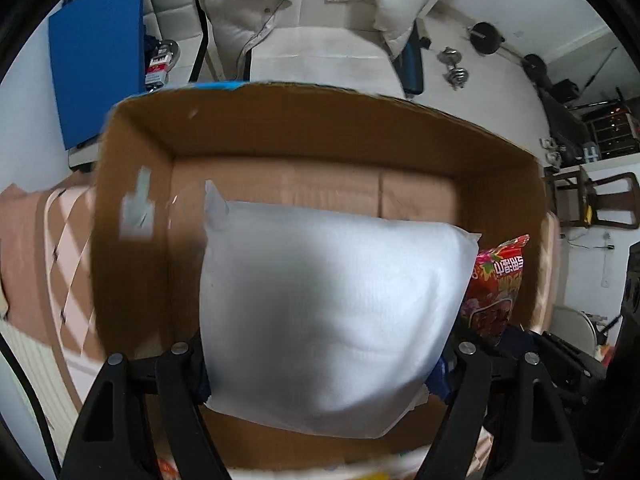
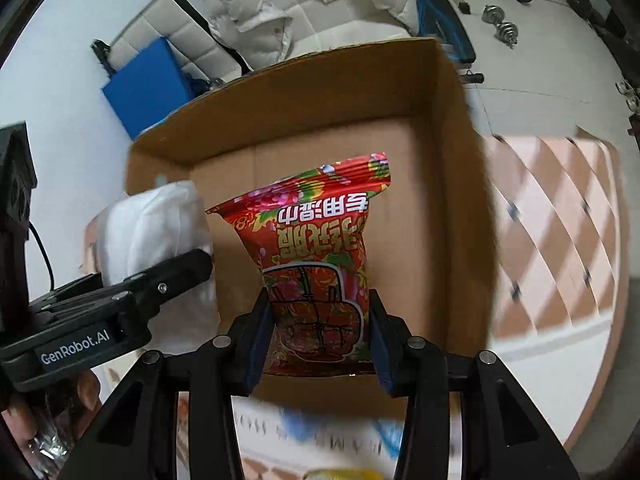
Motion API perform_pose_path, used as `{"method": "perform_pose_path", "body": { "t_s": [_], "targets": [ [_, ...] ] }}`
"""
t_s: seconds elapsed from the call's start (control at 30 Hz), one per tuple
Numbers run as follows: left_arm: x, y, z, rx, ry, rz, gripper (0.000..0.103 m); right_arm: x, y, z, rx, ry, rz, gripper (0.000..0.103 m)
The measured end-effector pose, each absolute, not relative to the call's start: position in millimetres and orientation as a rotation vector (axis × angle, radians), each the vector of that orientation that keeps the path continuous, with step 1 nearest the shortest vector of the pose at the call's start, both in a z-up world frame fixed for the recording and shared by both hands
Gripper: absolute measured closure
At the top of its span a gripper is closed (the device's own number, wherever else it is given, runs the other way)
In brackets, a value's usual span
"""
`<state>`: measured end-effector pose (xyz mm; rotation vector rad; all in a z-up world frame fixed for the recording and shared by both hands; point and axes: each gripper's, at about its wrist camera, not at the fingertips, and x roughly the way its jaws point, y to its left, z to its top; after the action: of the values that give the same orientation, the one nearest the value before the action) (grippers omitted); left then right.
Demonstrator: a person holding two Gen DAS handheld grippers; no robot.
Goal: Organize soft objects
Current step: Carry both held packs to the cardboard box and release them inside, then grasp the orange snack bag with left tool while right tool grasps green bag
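- Left gripper (image 1: 320, 360): clamped on the white pillow (image 1: 328, 320), held over the open cardboard box (image 1: 132, 240), at its left side.
- Right gripper (image 2: 320, 344): blue pads (image 2: 256, 344) pinch the red snack bag (image 2: 316, 256), held above the box floor, right of the pillow.
- The box rests on a checked cloth (image 2: 560, 240).

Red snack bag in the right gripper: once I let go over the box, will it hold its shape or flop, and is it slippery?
The red snack bag looks puffed and glossy, so it is probably light and a bit slippery. Held by the right gripper at one end, it keeps its shape, so likely air-filled rather than floppy. Dropped into the cardboard box, it should land flat, not roll.
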<state>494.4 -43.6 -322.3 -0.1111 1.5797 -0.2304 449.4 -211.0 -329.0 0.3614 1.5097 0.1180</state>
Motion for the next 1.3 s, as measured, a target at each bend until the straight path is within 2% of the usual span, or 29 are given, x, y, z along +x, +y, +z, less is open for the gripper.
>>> {"method": "perform_pose_path", "body": {
  "t_s": [0.23,0.43,0.47,0.5,0.53,0.57,0.6,0.7,0.73,0.77,0.93,1.1,1.3],
  "targets": [
    [535,-49,-371,-0.108,1.676,-0.197,0.027,504,-211,-401,0.351,1.586,0.118,0.057],
    [537,-56,-379,-0.055,1.714,-0.209,0.025,513,-205,-417,0.300,1.603,0.118,0.056],
    [536,-56,-378,-0.053,1.716,-0.209,0.022,513,-205,-417,0.287,1.603,0.118,0.056],
    [541,-59,-379,-0.046,1.711,-0.201,0.020,515,-204,-417,0.276,1.605,0.121,0.050],
    [539,-59,-373,-0.031,1.693,-0.193,0.013,515,-204,-417,0.269,1.613,0.123,0.033],
    [541,-61,-370,-0.020,1.677,-0.194,0.004,515,-205,-414,0.266,1.619,0.122,0.023],
    [540,-61,-365,-0.013,1.662,-0.204,0.002,514,-206,-412,0.262,1.620,0.124,0.012],
    [536,-58,-346,-0.014,1.625,-0.209,0.002,506,-203,-397,0.214,1.607,0.122,0.009],
    [532,-56,-336,-0.007,1.602,-0.203,0.002,504,-200,-392,0.191,1.602,0.120,0.002],
    [530,-54,-330,0.006,1.583,-0.200,0.002,501,-198,-387,0.167,1.591,0.120,0.000],
    [498,-35,-283,0.029,1.481,-0.167,0.001,471,-185,-351,0.074,1.508,0.130,0.000],
    [440,22,-240,-0.036,1.386,-0.081,0.001,430,-157,-300,-0.028,1.388,0.167,0.000],
    [333,114,-252,-0.092,1.385,0.182,0.001,346,-104,-278,-0.208,1.315,0.441,0.000]
  ]
}}
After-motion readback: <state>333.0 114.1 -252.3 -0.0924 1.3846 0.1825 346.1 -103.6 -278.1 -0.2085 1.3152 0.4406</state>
